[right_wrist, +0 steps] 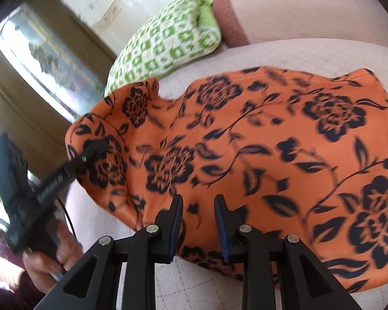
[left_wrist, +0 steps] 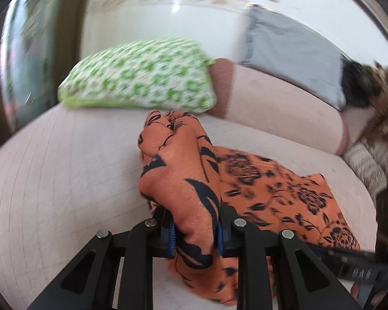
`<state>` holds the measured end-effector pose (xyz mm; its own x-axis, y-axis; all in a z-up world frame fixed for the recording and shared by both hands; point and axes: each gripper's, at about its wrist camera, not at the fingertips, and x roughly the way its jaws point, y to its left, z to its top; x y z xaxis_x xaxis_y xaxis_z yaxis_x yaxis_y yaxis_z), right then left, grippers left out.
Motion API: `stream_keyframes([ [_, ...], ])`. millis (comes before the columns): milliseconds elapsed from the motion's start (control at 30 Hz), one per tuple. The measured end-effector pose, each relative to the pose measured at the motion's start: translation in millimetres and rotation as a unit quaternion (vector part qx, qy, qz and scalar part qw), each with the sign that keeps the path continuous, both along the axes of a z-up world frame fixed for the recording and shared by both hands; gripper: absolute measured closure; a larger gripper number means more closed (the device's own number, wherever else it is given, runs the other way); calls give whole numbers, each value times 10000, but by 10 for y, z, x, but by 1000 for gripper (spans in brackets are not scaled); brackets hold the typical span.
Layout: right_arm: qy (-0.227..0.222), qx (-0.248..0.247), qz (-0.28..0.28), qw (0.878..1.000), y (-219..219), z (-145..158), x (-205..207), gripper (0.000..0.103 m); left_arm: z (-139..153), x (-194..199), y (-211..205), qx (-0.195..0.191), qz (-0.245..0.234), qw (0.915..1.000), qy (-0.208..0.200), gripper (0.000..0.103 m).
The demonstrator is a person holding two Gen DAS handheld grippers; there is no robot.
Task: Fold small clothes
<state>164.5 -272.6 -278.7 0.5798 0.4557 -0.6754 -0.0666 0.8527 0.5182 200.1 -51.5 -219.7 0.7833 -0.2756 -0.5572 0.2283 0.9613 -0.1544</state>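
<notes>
Pale quilted sofa (right_wrist: 310, 51), green-patterned cushion (left_wrist: 139, 75); left claw (left_wrist: 195, 235) clamping orange floral cloth (right_wrist: 245, 142), right claw (right_wrist: 198, 222) parted, empty.

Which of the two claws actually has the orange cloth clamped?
The left claw: a bunched fold of the orange floral cloth fills its jaws. The right claw stands apart, nothing between.

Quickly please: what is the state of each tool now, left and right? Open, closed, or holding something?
Left tool: closed on a bunched fold of the orange floral cloth.
Right tool: open, pads apart just above the cloth, gripping nothing.
</notes>
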Motion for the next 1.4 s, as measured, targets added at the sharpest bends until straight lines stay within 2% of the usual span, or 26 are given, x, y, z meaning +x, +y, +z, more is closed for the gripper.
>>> stream_keyframes([
  [133, -150, 454, -285, 9985, -335, 50, -41, 74, 56, -130, -427, 223, -556, 9978, -300, 80],
  [200, -269, 1027, -443, 9934, -592, 65, -29, 63, 32, -209, -682, 364, -879, 9948, -364, 80],
  [233, -301, 1276, -509, 9901, -690, 57, -23, 29, -11, -251, -822, 494, -1065, 9924, -376, 80],
  [267, -363, 1628, -674, 9837, -821, 34, -20, 9, -73, -282, -945, 653, -1232, 9896, -361, 80],
  [333, -407, 2202, -807, 9713, -980, -17, 30, 9, -218, -303, -1104, 904, -1441, 9851, -239, 80],
  [367, -252, 2577, -794, 9626, -1047, -91, 114, 9, -289, -302, -1142, 975, -1498, 9838, -158, 80],
  [400, -91, 2734, -830, 9583, -1074, -160, 171, 9, -353, -303, -1169, 1042, -1544, 9825, -72, 80],
  [467, 209, 2810, -910, 9552, -1079, -297, 308, 9, -381, -311, -1167, 1090, -1557, 9818, -65, 80],
  [633, 312, 2824, -550, 9572, -908, -371, 659, 9, -377, -352, -1177, 1213, -1579, 9798, -166, 80],
  [700, 303, 2833, -504, 9572, -835, -381, 793, 11, -390, -382, -1192, 1308, -1613, 9780, -208, 80],
  [733, 305, 2807, -486, 9581, -816, -369, 831, 15, -398, -384, -1195, 1338, -1634, 9772, -223, 80],
  [767, 292, 2778, -401, 9594, -765, -352, 893, 32, -399, -394, -1193, 1355, -1653, 9766, -231, 80],
  [800, 282, 2720, -240, 9616, -705, -339, 964, 45, -394, -409, -1193, 1371, -1657, 9763, -247, 80],
  [833, 297, 2519, -131, 9672, -653, -324, 1021, 70, -388, -421, -1188, 1396, -1654, 9759, -268, 80],
  [867, 308, 2050, -83, 9782, -600, -299, 1041, 74, -386, -418, -1177, 1385, -1671, 9759, -235, 80],
  [1000, 156, 1469, -103, 9890, -569, -123, 992, 81, -288, -436, -1163, 1158, -1809, 9764, -229, 80],
  [1133, -393, 980, -205, 9942, -720, 232, 738, 82, -67, -548, -1361, 829, -2082, 9738, -375, 80],
  [1267, -857, 626, -492, 9931, -1090, 462, 351, 82, 22, -683, -1649, 527, -2582, 9639, -368, 80],
  [1333, -848, 433, -718, 9929, -1301, 444, 170, 82, -41, -723, -1858, 518, -2866, 9564, -224, 78],
  [1367, -757, 405, -877, 9924, -1418, 397, 101, 82, -111, -743, -1983, 633, -2985, 9522, -158, 77],
  [1400, -622, 397, -1030, 9919, -1525, 312, 61, 82, -169, -752, -2056, 732, -3025, 9503, -80, 72],
])
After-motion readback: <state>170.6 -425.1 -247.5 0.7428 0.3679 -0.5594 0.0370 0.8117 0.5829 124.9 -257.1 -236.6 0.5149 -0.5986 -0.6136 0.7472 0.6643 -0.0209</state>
